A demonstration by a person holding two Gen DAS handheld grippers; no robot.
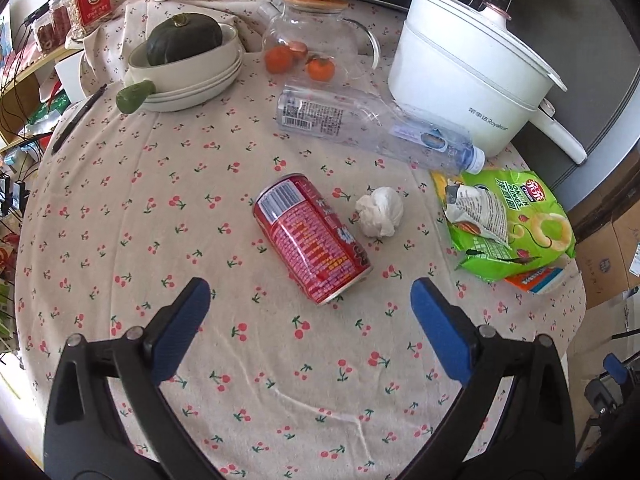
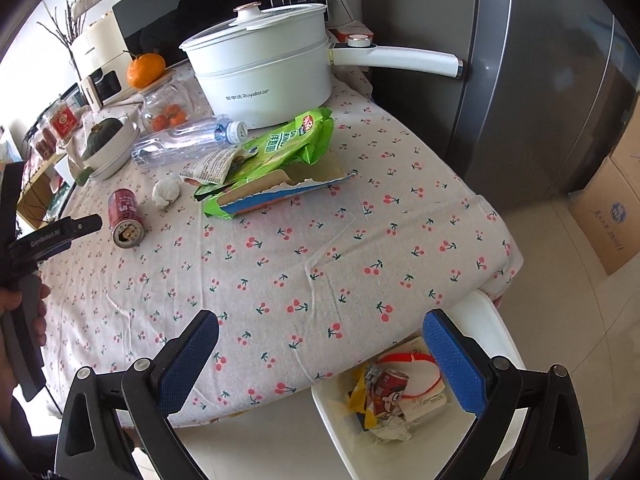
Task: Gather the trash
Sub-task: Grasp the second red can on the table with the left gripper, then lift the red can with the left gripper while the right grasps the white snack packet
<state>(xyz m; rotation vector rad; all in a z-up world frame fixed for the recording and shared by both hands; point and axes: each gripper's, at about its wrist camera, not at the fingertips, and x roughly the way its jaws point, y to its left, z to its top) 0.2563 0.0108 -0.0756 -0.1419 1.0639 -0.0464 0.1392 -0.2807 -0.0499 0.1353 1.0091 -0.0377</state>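
Note:
A red drink can (image 1: 310, 238) lies on its side on the cherry-print tablecloth, just ahead of my open, empty left gripper (image 1: 310, 300). Beside it sit a crumpled white tissue (image 1: 380, 211), an empty clear plastic bottle (image 1: 372, 128) and a green snack bag (image 1: 508, 224) over a torn blue-and-orange carton (image 1: 536, 278). My right gripper (image 2: 320, 340) is open and empty above the table's near edge. Below that edge stands a white bin (image 2: 340, 428) holding a red can, wrappers and paper. The can (image 2: 126, 216), tissue (image 2: 166, 192), bottle (image 2: 184, 140) and bag (image 2: 288, 144) also show in the right wrist view.
A white electric pot (image 1: 464, 80) with a long handle stands behind the bottle. A glass jar with oranges (image 1: 312, 40), stacked dishes with a green squash (image 1: 184, 68), and a pen (image 1: 78, 118) sit farther back. A grey fridge (image 2: 520, 80) and cardboard boxes (image 2: 612, 208) stand right of the table.

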